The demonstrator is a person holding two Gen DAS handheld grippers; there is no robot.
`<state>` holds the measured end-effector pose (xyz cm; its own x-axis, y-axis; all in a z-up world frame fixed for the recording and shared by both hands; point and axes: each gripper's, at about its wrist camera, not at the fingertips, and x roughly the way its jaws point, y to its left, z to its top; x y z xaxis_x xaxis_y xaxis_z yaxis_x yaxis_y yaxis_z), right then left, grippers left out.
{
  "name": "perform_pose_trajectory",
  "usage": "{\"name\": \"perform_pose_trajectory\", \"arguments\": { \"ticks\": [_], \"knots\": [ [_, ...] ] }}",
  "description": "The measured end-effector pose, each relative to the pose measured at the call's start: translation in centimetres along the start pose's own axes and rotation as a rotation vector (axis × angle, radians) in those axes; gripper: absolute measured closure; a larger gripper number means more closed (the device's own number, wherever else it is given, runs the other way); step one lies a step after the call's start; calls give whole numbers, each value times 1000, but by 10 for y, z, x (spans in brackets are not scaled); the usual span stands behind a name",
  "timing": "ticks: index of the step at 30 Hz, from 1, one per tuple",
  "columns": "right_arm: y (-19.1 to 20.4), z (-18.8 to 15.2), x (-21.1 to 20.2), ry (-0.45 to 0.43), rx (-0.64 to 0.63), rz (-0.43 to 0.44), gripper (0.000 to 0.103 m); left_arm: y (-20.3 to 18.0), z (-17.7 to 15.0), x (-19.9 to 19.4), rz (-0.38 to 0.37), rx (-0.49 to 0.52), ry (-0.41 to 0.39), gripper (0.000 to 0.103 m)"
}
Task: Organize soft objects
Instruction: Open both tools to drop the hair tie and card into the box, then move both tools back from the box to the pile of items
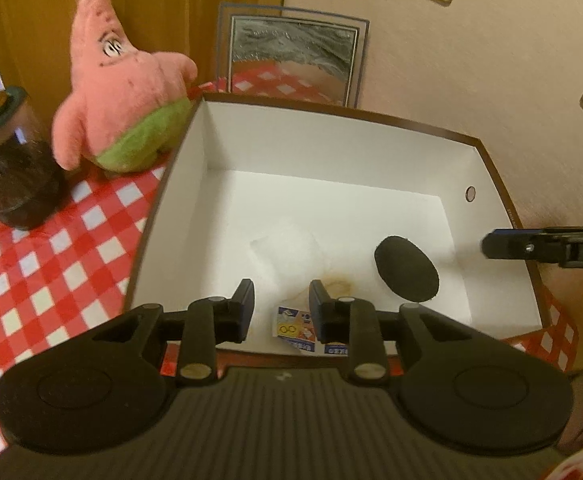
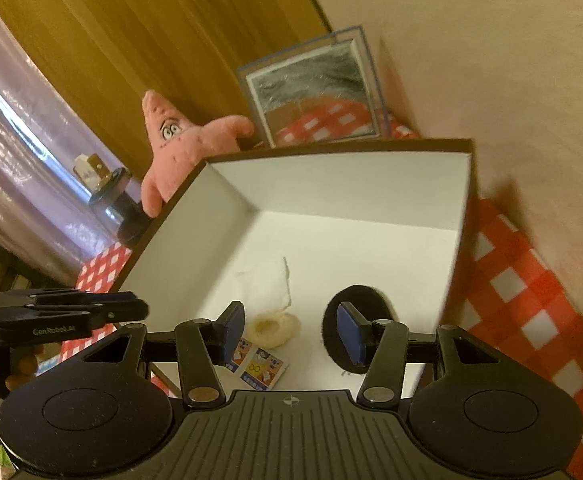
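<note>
Tongs on the left hung over the near edge of the white box, jaws partly apart, nothing between the pads. Right tongs also stood apart and empty above the box floor. Inside the box lay a black oval sponge, a white tissue wad, a cream round puff and a small printed packet. Puff touched the tissue's near edge; sponge sat apart toward the right wall. Pink starfish plush stood upright outside the box, just beside its left wall, on the red checked tabletop. Dark-filled glass jar stood left of the plush. Framed mirror leaned behind the box.
</note>
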<state>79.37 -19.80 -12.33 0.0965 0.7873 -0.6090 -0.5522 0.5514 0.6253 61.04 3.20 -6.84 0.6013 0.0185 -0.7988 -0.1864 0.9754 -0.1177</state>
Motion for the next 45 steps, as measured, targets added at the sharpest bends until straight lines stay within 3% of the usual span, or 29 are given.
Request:
{"name": "perform_pose_trajectory", "arguments": {
  "ticks": [12,26,36,45],
  "knots": [
    [8,-34,-66,-151,62,-86,51,2,-23,-63,-3,12,-87,77],
    [47,-105,-134,-281,128,-214,51,28,-94,-139,7,3,-121,77],
    [91,-164,-158,-278,154,-262,51,66,-152,-180,26,-21,-110,77],
    [147,-217,-162,-242,107,-238,51,101,-203,-219,52,-42,-104,77]
  ]
}}
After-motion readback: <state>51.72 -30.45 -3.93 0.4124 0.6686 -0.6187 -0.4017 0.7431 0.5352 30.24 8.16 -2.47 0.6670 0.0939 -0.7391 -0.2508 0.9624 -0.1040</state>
